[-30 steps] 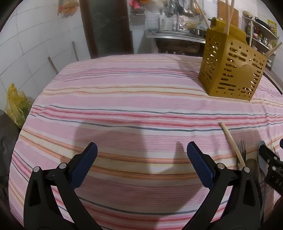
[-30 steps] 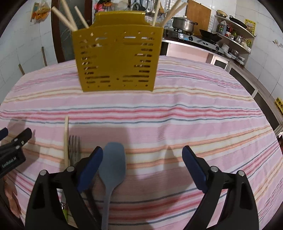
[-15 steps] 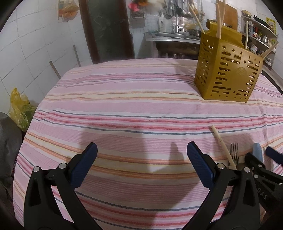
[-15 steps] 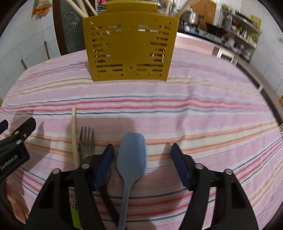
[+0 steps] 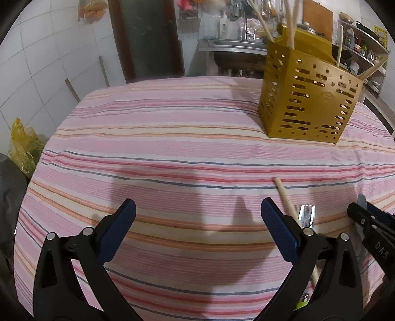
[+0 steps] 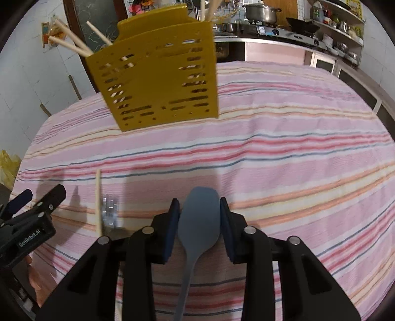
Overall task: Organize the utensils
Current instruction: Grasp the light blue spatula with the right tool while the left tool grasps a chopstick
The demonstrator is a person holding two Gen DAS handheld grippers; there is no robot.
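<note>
My right gripper [image 6: 199, 210] is shut on the blue-grey spatula [image 6: 198, 222], its blue pads against both sides of the head. A wooden stick [image 6: 98, 201] and a metal fork [image 6: 109, 213] lie on the striped cloth to its left. The yellow perforated utensil holder [image 6: 158, 81] stands farther back with wooden sticks in it. My left gripper [image 5: 197, 218] is open and empty above the cloth; the holder [image 5: 309, 98] is at its far right, and the stick [image 5: 287, 200] and fork [image 5: 306, 217] lie by its right finger.
The table wears a pink striped cloth [image 5: 172, 148]. A yellow bag [image 5: 23, 145] sits off the table's left edge. A sink [image 5: 237, 47] and a counter with a stove and pot [image 6: 261, 12] stand behind the table.
My right gripper has closed from wide open onto the spatula head and tilted. My left gripper has stayed open and drawn back slightly.
</note>
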